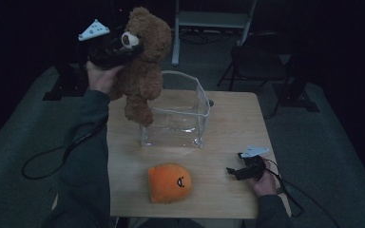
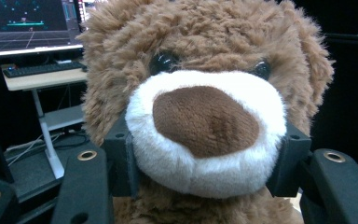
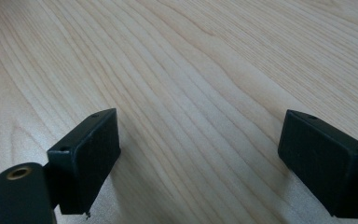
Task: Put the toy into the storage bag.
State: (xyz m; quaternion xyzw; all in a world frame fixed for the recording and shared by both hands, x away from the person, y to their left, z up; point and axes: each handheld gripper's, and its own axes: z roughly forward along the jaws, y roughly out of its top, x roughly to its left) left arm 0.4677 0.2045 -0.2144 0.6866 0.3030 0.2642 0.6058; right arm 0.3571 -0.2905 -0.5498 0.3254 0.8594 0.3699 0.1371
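Left gripper [image 1: 123,47] clamped on the teddy bear [image 1: 142,66] at the muzzle [image 2: 205,135] — held aloft above the clear bin [image 1: 202,107]. Bear judged light, soft, yielding; muzzle grip compresses, body dangles — torso would hold steadier. Right gripper [image 1: 235,172] wide open, empty, low over the table [image 3: 205,70].

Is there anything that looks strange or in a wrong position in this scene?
Only the grip looks odd: the left hand-held gripper clamps the teddy bear by its white muzzle, so the body dangles over the clear plastic container. The orange plush toy lies untouched on the wooden table.
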